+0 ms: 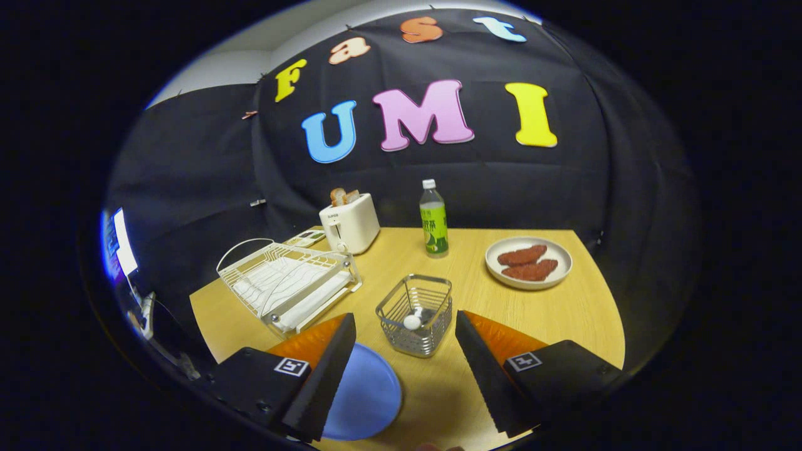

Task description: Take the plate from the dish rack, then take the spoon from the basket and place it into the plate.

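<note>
A blue plate (366, 394) lies flat on the wooden table (564, 313), partly under my left finger (326, 369). My gripper (405, 329) is open, fingers spread wide with nothing held. Just ahead of the fingers, between their tips, stands a wire basket (416, 313). Inside it a spoon (413, 321) with a white rounded end stands upright. The white dish rack (289, 280) sits beyond the left finger and holds no plate.
A white toaster (349, 223) with bread stands behind the rack. A green bottle (433, 220) is at the back of the table. A white plate (557, 250) with brown food pieces lies beyond the right finger.
</note>
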